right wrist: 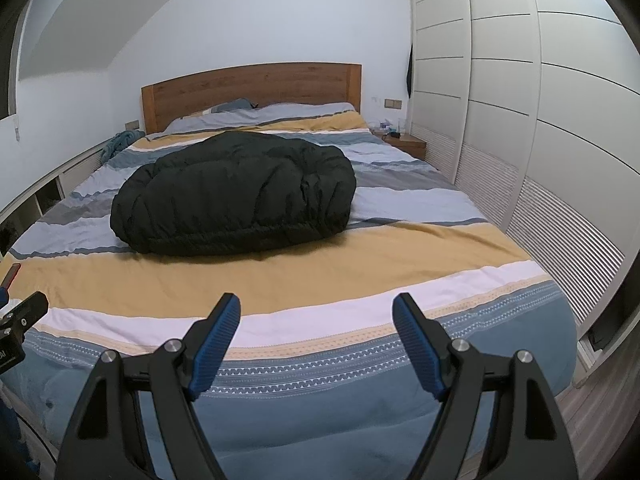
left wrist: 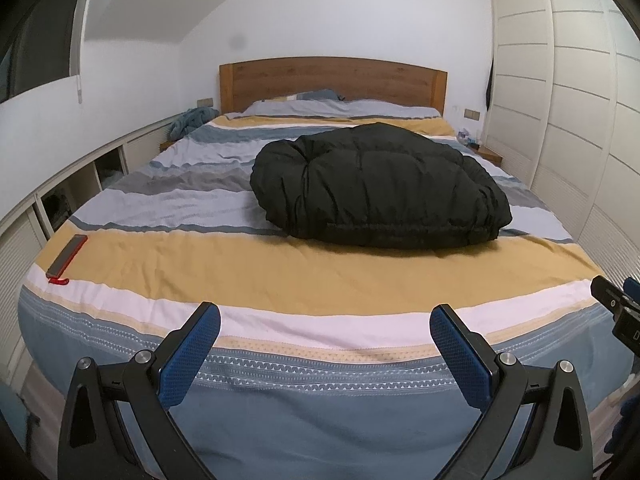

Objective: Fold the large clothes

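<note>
The black puffer jacket (left wrist: 380,188) lies bundled in a rounded heap mid-bed on the striped duvet (left wrist: 280,272), well apart from both tools. The left gripper (left wrist: 325,350) and right gripper (right wrist: 316,342) hover at the foot, jaws spread wide and empty. A likely trouble: slick, springy padding slipping from a shallow pinch (or the cover being caught along with it), undoing any fold.
</note>
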